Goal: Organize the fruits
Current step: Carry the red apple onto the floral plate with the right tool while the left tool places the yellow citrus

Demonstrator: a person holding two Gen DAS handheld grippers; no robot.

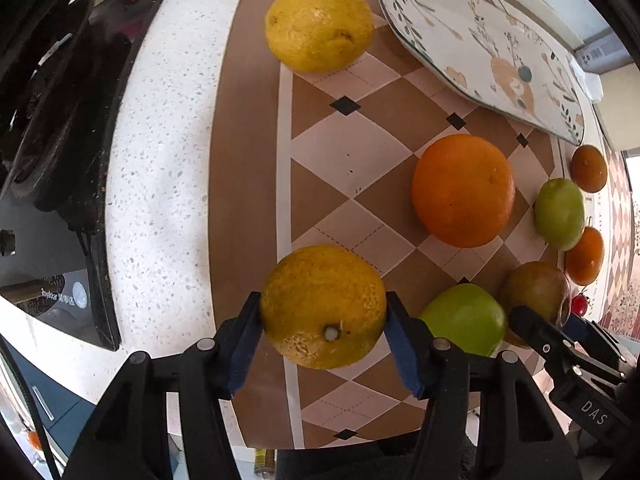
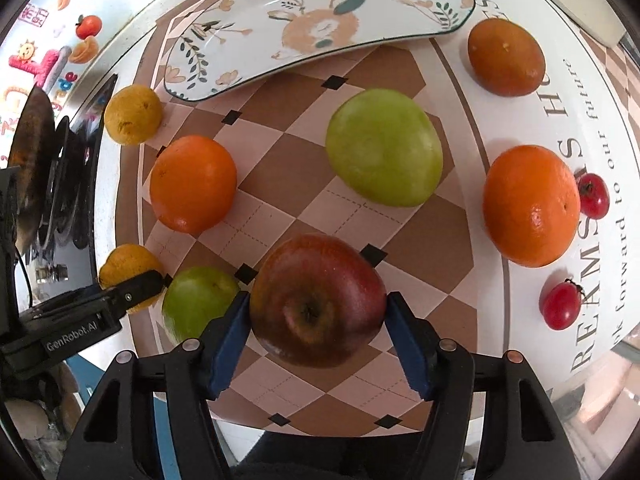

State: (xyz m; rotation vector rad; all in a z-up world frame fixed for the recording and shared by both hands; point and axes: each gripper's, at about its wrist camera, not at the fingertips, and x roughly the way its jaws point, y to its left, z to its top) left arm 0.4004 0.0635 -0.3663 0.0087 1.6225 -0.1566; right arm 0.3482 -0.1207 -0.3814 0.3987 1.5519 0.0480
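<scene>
My left gripper [image 1: 323,314] is shut on a yellow citrus [image 1: 323,306] at the near left of the checkered mat [image 1: 328,152]. My right gripper [image 2: 318,306] is shut on a red apple [image 2: 318,300]; it also shows in the left wrist view [image 1: 536,296]. On the mat lie a second yellow citrus [image 1: 319,26], an orange [image 1: 463,190], a near green apple [image 1: 464,318], a far green apple [image 2: 384,148], a dark orange [image 2: 506,58] and another orange [image 2: 530,206]. A patterned oblong plate [image 2: 320,20] sits empty at the far side.
Two small red fruits [image 2: 560,305] lie on the white lettered border at the right. A black stove top [image 1: 60,184] with a dark pan sits left of the speckled white counter [image 1: 160,160]. The mat's front edge hangs near the counter edge.
</scene>
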